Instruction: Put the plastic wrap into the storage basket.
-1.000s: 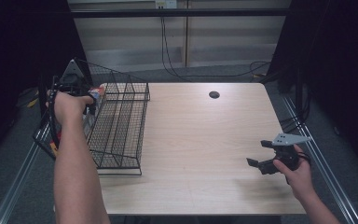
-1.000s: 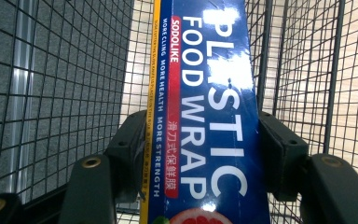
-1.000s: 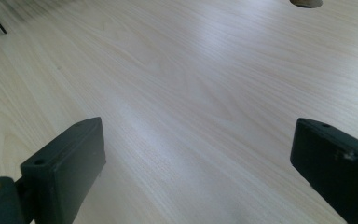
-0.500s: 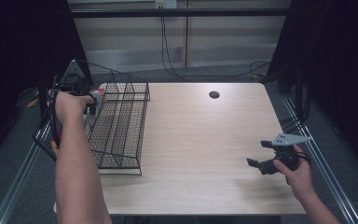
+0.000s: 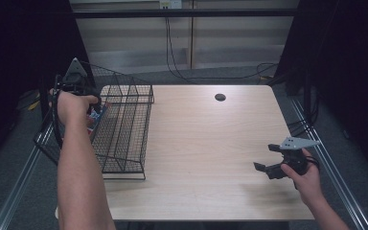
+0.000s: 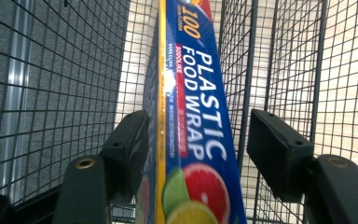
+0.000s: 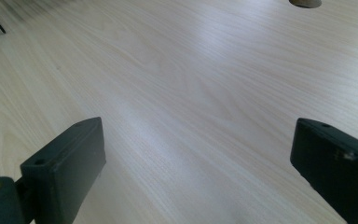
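Note:
A long blue box of plastic food wrap [image 6: 200,93] lies lengthwise inside a black wire basket [image 5: 124,129] at the table's left edge. My left gripper [image 6: 196,140] reaches into the basket's far end with a jaw on each side of the box. Its left jaw rests against the box edge, while the right jaw stands apart with a clear gap. From above, a bit of the box [image 5: 96,115] shows beside the left hand [image 5: 74,105]. My right gripper [image 5: 267,157] hovers low over bare table at the near right, open, with nothing between its jaws [image 7: 198,144].
The light wood table [image 5: 206,143] has a round cable hole [image 5: 220,97] near its far edge. Metal rails run along both sides of the table, and cables hang at the back.

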